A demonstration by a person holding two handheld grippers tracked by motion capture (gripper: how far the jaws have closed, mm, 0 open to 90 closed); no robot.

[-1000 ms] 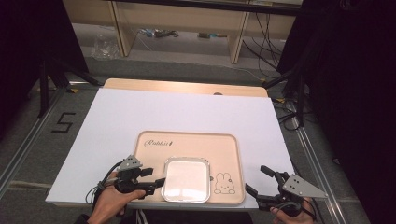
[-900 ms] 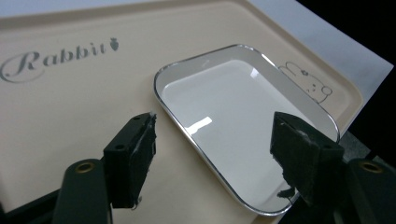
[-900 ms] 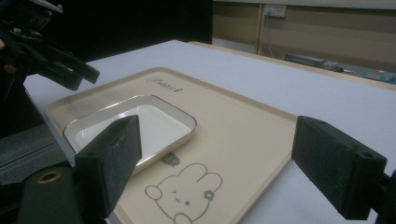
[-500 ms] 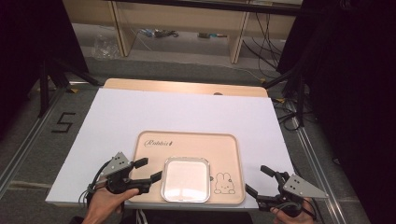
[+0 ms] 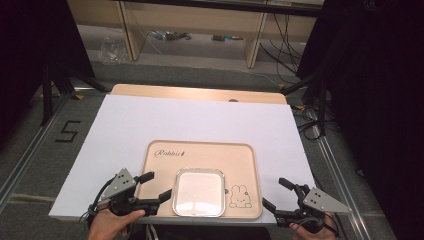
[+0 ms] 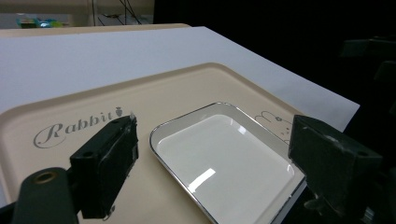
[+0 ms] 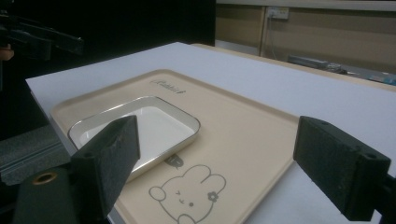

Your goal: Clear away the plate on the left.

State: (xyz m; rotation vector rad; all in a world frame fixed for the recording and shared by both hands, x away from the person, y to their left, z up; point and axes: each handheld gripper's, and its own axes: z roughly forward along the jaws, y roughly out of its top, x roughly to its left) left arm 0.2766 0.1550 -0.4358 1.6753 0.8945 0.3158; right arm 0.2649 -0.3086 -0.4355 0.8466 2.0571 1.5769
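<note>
A beige tray with "Rabbit" lettering and a bunny drawing lies on the white table sheet near the front edge. A white rectangular dish with a silvery rim rests in the tray's near middle. My left gripper is open at the tray's front left corner, pointing toward the dish. In the left gripper view the dish lies between and beyond the spread jaws. My right gripper is open just off the tray's front right corner. In the right gripper view the tray and dish lie ahead.
The white sheet covers a wooden table. Beyond it are shelf legs and cables on the floor. A "5" mark sits on the floor at left. Dark curtains flank both sides.
My left gripper has drawn back slightly to the left from the dish's left edge. The right gripper, tray and dish have not moved.
</note>
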